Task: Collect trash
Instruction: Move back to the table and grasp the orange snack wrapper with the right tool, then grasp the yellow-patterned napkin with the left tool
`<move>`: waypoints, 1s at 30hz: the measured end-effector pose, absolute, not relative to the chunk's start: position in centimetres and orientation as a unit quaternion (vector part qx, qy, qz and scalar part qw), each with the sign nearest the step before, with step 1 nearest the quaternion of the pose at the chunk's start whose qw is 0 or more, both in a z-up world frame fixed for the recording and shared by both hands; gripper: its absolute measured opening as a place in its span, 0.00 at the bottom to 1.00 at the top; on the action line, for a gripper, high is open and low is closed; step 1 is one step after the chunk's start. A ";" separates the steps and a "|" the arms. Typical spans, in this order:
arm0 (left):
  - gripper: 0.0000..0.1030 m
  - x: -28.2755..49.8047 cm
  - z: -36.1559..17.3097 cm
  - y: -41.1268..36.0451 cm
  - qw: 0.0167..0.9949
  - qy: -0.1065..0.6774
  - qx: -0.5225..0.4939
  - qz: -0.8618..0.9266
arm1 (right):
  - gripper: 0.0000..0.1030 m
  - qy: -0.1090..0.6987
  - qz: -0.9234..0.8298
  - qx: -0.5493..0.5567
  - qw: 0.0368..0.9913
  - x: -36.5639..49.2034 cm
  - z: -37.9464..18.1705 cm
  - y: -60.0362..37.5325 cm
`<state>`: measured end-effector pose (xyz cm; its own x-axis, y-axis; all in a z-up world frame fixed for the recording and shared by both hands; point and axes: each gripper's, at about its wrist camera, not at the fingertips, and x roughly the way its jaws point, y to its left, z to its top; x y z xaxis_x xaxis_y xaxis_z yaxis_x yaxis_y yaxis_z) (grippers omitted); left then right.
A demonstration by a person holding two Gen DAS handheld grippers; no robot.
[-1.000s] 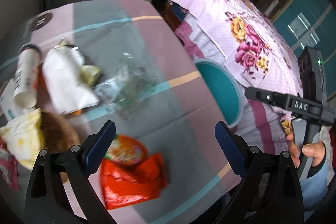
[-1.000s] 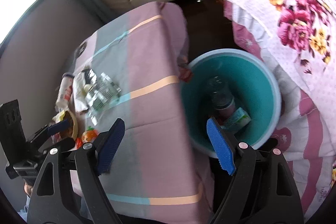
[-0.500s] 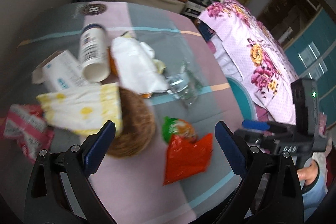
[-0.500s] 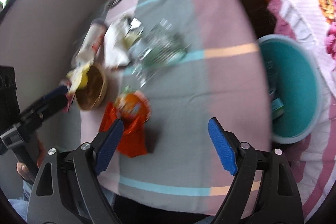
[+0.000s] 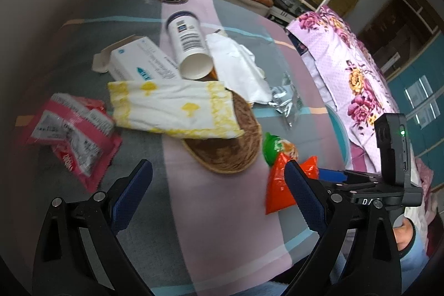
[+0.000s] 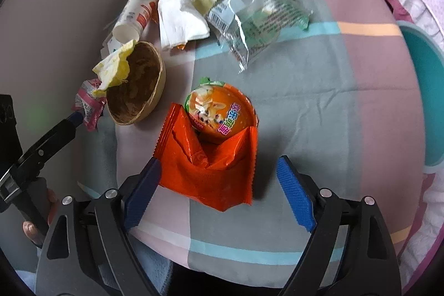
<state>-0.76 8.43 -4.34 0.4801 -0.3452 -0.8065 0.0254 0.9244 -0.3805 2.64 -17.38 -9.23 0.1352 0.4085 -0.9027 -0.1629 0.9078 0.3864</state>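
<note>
while the left gripper [image 5: 217,196] hangs spread and empty over the striped tablecloth [image 5: 211,212], a pink wrapper [image 5: 73,138] lies just left of it; right wrist view: right gripper [image 6: 219,190] jaws wide apart, straddling the orange wrapper [image 6: 211,174], no pad contact; teal bin [image 6: 424,101] at right edge.

Black claw [image 6: 217,192] arms, blue ribbed pads [image 6: 295,197], silver screws

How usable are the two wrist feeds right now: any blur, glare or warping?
Left wrist: slight motion blur on the pink wrapper, table edges bowed by fisheye. Right wrist: sharper; orange wrapper crisp with glare on its foil, clear bag reflecting light, window blown out at top left.
</note>
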 end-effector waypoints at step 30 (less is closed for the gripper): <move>0.93 1.8 -4.4 7.1 0.869 0.487 0.050 -0.077 | 0.19 0.573 0.197 0.123 0.786 3.8 -5.3 -20.2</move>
